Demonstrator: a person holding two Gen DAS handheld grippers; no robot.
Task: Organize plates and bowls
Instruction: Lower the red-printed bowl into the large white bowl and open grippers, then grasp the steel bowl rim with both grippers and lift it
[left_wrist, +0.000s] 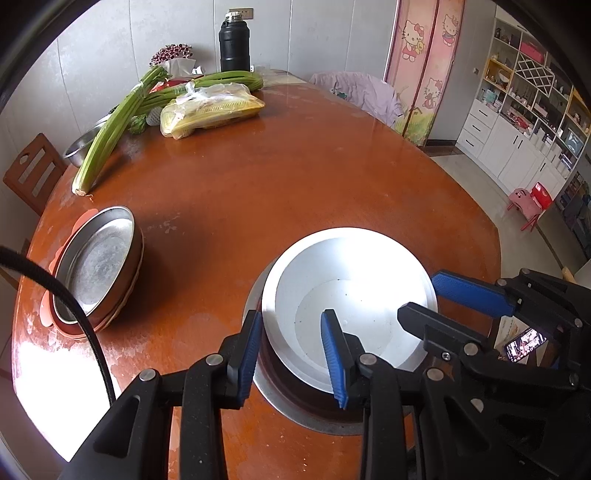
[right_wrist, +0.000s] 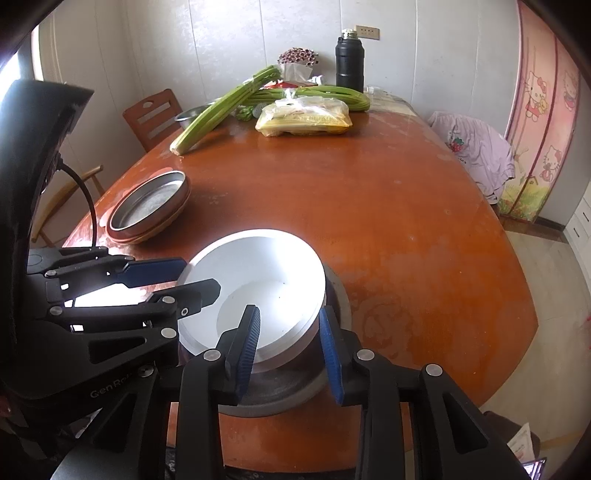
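A white bowl (left_wrist: 351, 280) (right_wrist: 258, 266) sits on top of a wider grey metal plate (left_wrist: 295, 410) (right_wrist: 288, 391) at the near side of the round wooden table (left_wrist: 258, 184). My left gripper (left_wrist: 291, 314) (right_wrist: 201, 275) is shut on the bowl's left rim, one blue pad outside and one inside. My right gripper (right_wrist: 289, 309) (left_wrist: 417, 293) is shut on the opposite rim in the same way. At the table's left edge stands a stack (left_wrist: 98, 258) (right_wrist: 155, 203) with a steel pan on top of brown and pink dishes.
Celery stalks (left_wrist: 114, 122), a bag of corn (left_wrist: 210, 110), a black thermos (left_wrist: 234, 40) and a steel bowl (left_wrist: 83, 144) lie at the far side. A wooden chair (right_wrist: 153, 114) stands at the left, and clothing (right_wrist: 476, 151) hangs over a chair at the right.
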